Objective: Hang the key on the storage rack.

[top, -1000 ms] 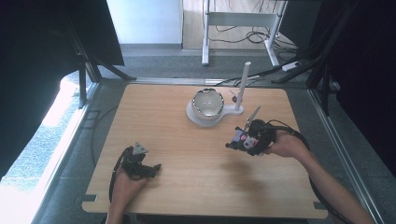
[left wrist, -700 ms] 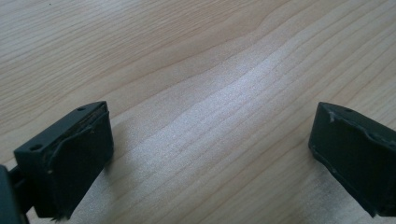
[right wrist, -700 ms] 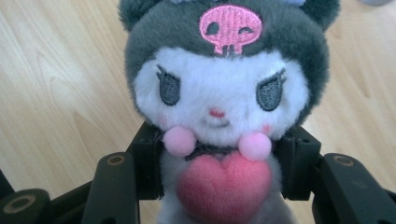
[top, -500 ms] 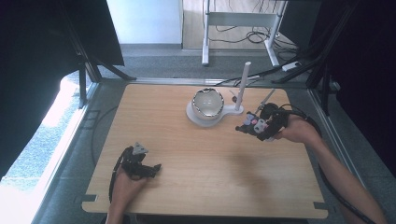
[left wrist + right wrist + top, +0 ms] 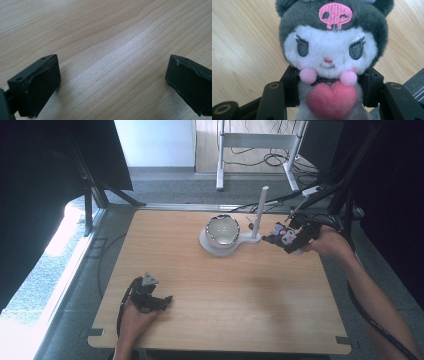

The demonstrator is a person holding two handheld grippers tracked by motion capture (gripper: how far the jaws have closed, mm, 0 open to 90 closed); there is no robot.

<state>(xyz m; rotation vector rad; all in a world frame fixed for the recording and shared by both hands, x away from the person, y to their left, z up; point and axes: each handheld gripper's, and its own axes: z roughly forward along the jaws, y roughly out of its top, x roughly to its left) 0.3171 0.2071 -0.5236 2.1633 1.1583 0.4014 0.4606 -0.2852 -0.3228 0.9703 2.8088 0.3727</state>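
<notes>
A small plush toy (image 5: 329, 52) with a dark grey hood, a white face, a pink skull patch and a pink heart fills the right gripper view, its body clamped between the two black jaws. From above, my right gripper (image 5: 281, 238) holds that plush toy (image 5: 283, 235) above the table's far right, just right of a white stand (image 5: 220, 244) with an upright post (image 5: 260, 210) and a shiny round bowl (image 5: 223, 230). My left gripper (image 5: 161, 301) rests on the table near the front left, its jaws wide apart over bare wood (image 5: 112, 62).
The wooden table (image 5: 220, 320) is bare in the middle and front. Black frame legs and cables stand beyond the far edge, and a dark curtain hangs at the right. Grey floor surrounds the table.
My right gripper has carried the plush toy up and toward the far right, from the table's mid-right to beside the white post. The left gripper has stayed put.
</notes>
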